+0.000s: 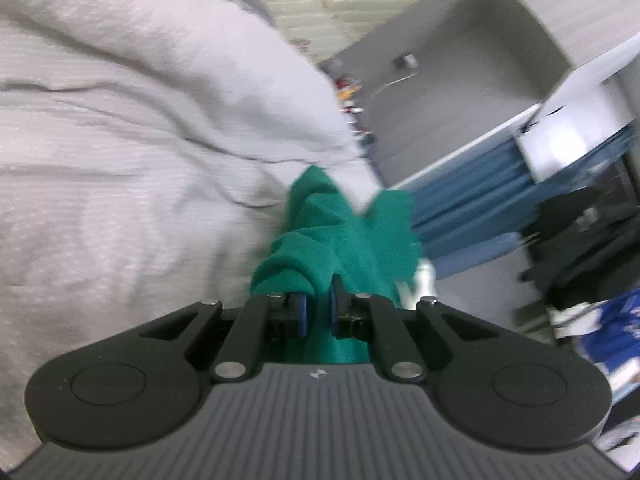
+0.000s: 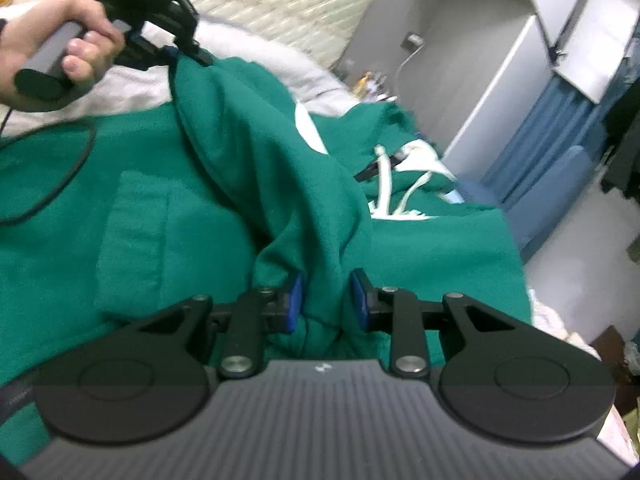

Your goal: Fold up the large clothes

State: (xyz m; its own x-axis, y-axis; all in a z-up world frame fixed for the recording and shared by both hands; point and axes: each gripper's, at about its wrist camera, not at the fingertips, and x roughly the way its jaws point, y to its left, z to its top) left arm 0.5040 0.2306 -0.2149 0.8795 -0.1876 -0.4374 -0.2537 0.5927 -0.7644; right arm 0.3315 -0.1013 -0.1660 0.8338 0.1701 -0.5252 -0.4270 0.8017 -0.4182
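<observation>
A large green garment (image 2: pixel 200 200) with white drawstrings (image 2: pixel 384 184) lies spread over the bed. In the right wrist view my right gripper (image 2: pixel 327 300) has a raised fold of the green cloth filling the gap between its blue pads (image 2: pixel 294 300), which pinch it. A ridge of cloth runs up and left from there to my left gripper (image 2: pixel 188 54), held by a person's hand (image 2: pixel 48 48). In the left wrist view the left gripper (image 1: pixel 318 312) is shut on a bunched edge of the green garment (image 1: pixel 340 232).
A pale grey bedspread (image 1: pixel 120 140) covers the bed under the garment. A black cable (image 2: pixel 60 184) loops across the cloth at the left. White cabinets (image 2: pixel 480 92) and blue curtains (image 1: pixel 480 200) stand past the bed's far edge, with dark clutter at the right.
</observation>
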